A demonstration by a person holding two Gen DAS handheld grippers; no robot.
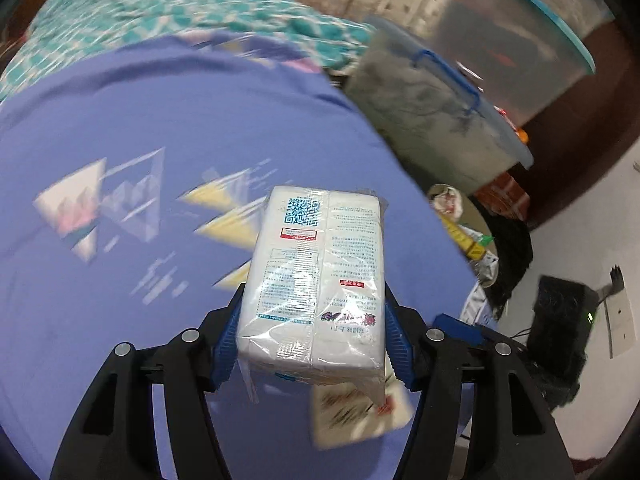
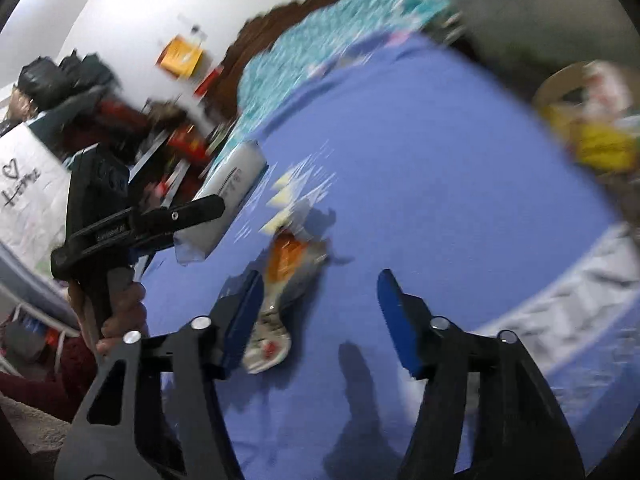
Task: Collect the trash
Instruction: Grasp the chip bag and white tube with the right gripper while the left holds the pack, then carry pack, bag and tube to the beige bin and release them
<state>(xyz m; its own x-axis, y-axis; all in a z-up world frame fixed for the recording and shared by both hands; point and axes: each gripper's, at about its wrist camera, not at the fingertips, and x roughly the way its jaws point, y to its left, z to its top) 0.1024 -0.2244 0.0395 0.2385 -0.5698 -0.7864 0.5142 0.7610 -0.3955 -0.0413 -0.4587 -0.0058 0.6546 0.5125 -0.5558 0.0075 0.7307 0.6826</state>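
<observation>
My left gripper [image 1: 314, 320] is shut on a white plastic-wrapped tissue pack [image 1: 316, 276] with a blue QR code, held above the purple bedsheet [image 1: 120, 300]. The pack also shows in the right wrist view [image 2: 230, 192], held by the left gripper at the left. A white paper scrap [image 1: 360, 416] lies on the sheet below the pack. My right gripper [image 2: 320, 308] is open above the sheet; an orange-and-silver crumpled wrapper [image 2: 286, 276] lies by its left finger. A round trash bin [image 1: 468, 232] with wrappers inside stands off the bed's right edge; it also shows in the right wrist view [image 2: 588, 120].
A teal patterned blanket [image 1: 160, 12] lies at the bed's far end. Large lidded plastic storage tubs [image 1: 432, 112] stand right of the bed. A black box [image 1: 560, 320] sits on the floor. Cluttered items [image 2: 120, 120] and a white bag line the bed's left side.
</observation>
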